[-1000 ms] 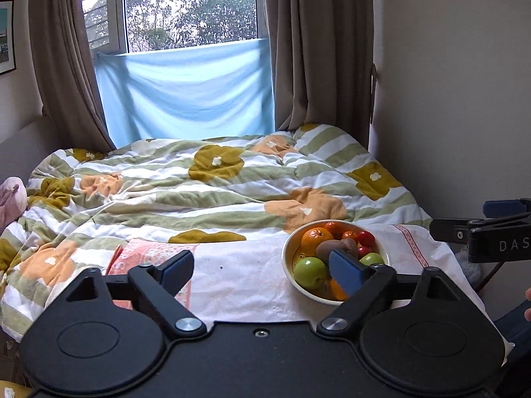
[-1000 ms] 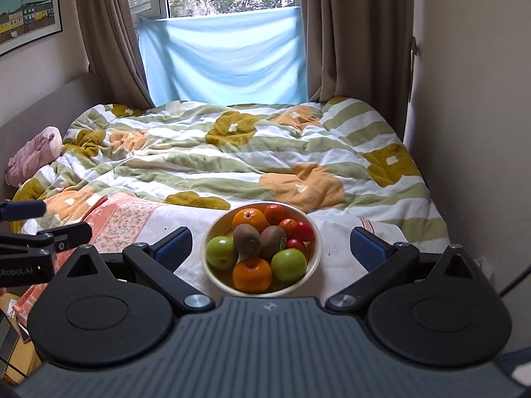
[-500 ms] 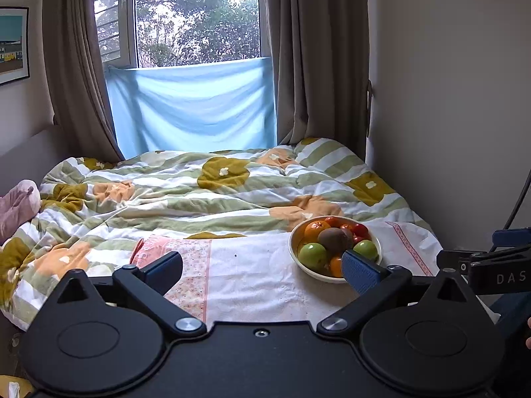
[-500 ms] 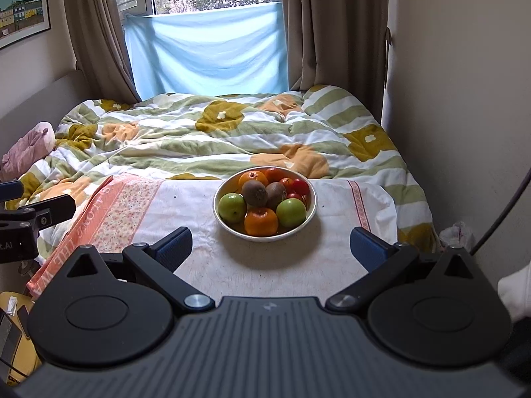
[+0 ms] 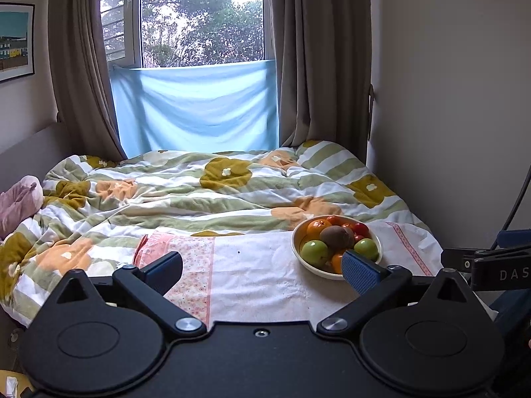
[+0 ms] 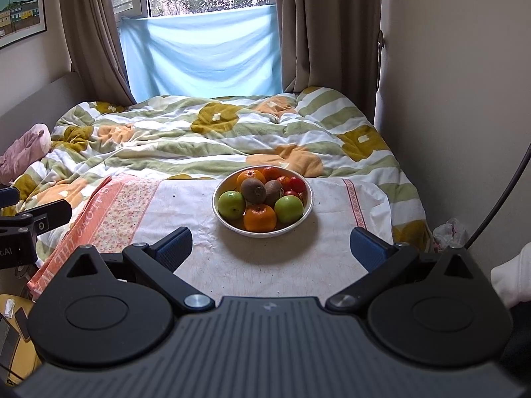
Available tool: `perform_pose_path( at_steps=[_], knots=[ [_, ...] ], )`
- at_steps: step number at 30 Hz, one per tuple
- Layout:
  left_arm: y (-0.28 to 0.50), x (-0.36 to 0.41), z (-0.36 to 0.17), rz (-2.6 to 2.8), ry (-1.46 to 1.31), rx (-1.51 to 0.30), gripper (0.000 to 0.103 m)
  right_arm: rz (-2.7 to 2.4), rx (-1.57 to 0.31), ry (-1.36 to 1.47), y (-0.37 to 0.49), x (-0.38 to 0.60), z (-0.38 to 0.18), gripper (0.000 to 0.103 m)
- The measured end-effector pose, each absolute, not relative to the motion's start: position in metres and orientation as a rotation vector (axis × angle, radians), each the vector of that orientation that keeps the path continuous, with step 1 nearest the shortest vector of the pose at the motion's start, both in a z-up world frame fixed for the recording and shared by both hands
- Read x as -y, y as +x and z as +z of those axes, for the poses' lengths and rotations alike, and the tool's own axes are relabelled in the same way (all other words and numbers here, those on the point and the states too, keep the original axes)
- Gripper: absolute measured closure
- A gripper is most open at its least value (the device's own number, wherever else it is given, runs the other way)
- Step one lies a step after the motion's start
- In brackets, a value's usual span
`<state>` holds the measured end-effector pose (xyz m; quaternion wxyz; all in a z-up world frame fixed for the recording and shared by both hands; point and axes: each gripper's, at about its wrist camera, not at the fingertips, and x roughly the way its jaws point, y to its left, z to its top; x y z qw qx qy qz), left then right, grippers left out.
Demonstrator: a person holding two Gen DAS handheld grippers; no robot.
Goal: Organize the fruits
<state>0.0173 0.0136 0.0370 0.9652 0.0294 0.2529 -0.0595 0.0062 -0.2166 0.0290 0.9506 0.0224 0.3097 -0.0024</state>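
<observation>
The white letters "DAS" are being shown on the black body of the right gripper [image 5: 497, 273], cut off by the picture's right edge. On the left gripper [image 6: 15, 250], the fragment "t.AI" is being displayed at the left edge. Pale capital letters are being carried along the orange border of the cloth [image 6: 99, 219]; roughly "THE W" is being made out, the rest staying unclear.
</observation>
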Motion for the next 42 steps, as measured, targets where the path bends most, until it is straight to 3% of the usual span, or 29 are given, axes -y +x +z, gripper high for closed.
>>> perform_pose_path(
  at_steps=[42],
  knots=[
    [0.023,-0.016,0.04,-0.12,0.058,-0.523,0.0,-0.015,-0.65,0.057,0.017,0.218,0.027,0.0]
  ],
)
